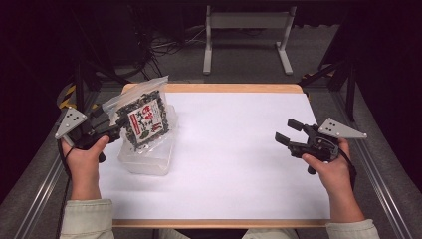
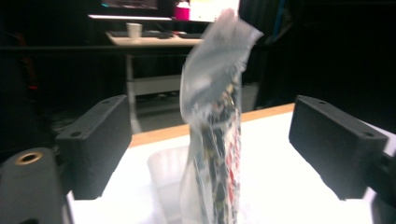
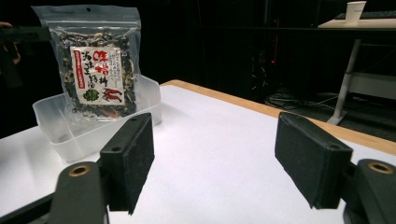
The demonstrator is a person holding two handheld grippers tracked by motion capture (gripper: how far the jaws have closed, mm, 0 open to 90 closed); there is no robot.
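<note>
Clear-plastic snack bag (image 1: 146, 119), left of frame, upright in tub (image 1: 148, 158): left gripper (image 2: 210, 149) straddles it unclenched, best closed mid-bag squarely; right gripper (image 1: 291, 133) released, idle.

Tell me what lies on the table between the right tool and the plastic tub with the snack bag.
Nothing: the high view shows bare white table between the right tool and the plastic tub holding the snack bag. The right gripper view shows the same.
</note>
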